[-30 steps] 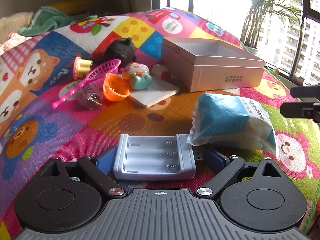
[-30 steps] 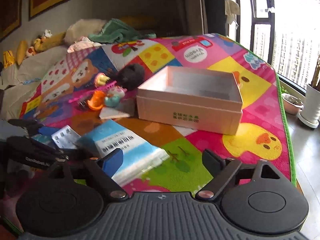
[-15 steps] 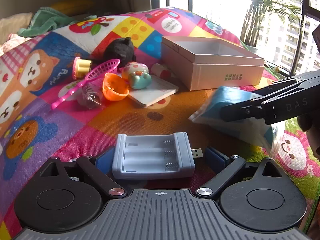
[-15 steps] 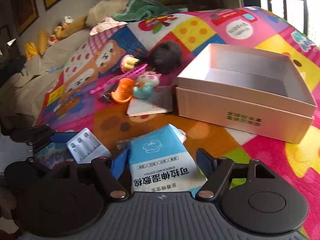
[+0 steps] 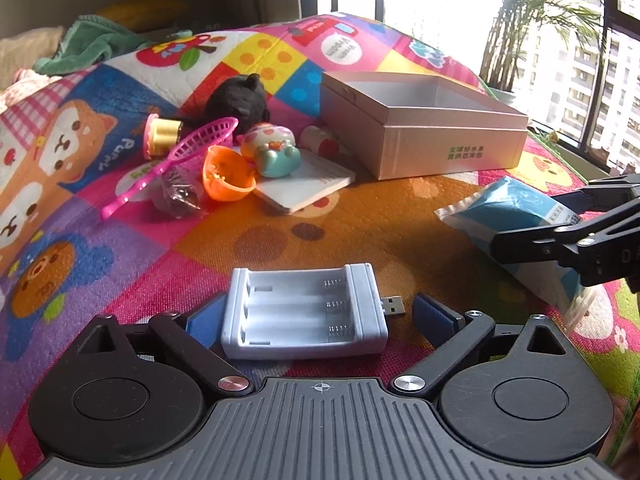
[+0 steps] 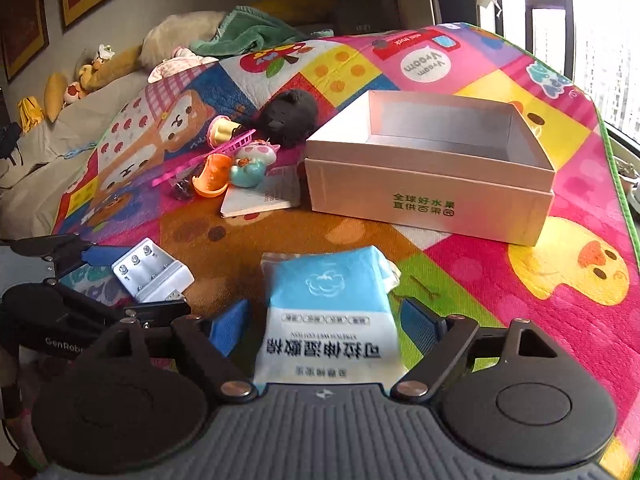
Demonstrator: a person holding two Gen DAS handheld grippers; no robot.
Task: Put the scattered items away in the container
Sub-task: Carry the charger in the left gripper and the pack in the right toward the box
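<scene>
Grey battery charger (image 5: 304,312) between wide-open left gripper (image 5: 316,316) fingers, blue wet-wipe pack (image 6: 332,312) inside spread right gripper (image 6: 326,326), seemingly not squeezed, cardboard box (image 6: 432,196) beyond.

The left gripper (image 5: 318,312) is held low over the mat, its jaws spread wide to either side of the battery charger (image 5: 304,312), with a gap showing at the right pad. The right gripper (image 6: 326,320) sits just right of the charger, also low, jaws apart, each blue pad clear of the tissue pack (image 6: 330,320) between them.
</scene>
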